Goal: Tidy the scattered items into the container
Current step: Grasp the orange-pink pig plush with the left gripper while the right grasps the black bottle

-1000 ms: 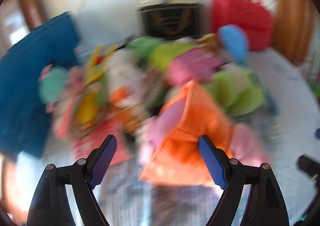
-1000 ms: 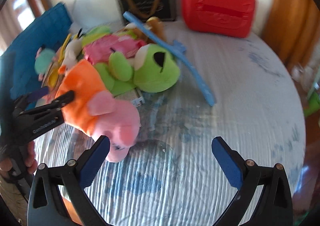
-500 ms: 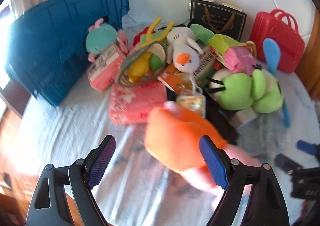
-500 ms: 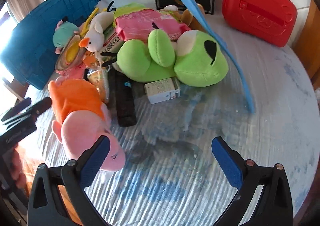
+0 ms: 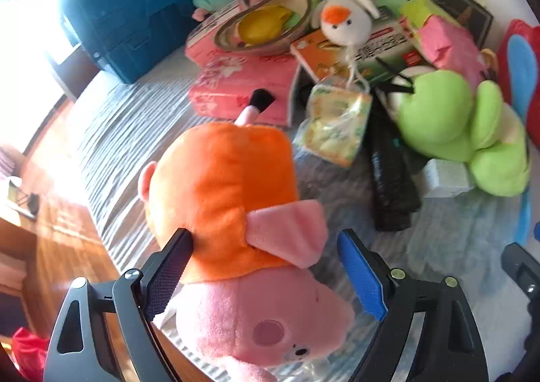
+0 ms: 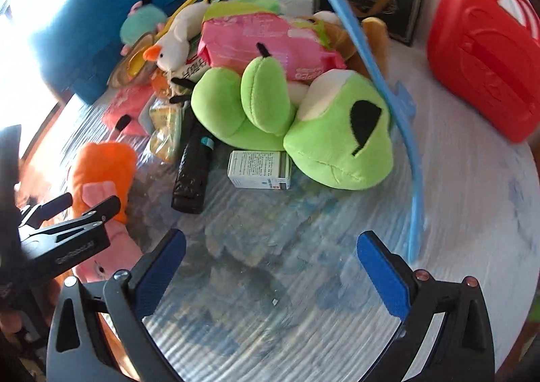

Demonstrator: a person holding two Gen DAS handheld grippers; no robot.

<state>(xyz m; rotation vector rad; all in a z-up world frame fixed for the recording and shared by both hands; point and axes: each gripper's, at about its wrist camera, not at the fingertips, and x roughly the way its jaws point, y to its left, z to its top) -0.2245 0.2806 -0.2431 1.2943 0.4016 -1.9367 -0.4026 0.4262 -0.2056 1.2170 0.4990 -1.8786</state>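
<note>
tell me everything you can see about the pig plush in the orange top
The pig plush is soft pink fabric with an orange fleece top, a floppy pink arm, a round cheek patch and a snout. It lies lengthwise on the striped tablecloth near the table edge, head towards the camera. It sits between the open pads of the left tool; the dark pad meets its orange side.

Bare tablecloth [image 6: 303, 280] lies open under the right gripper [image 6: 270, 270]; toy pile [image 6: 290, 118] blocks twelve o'clock.
</note>
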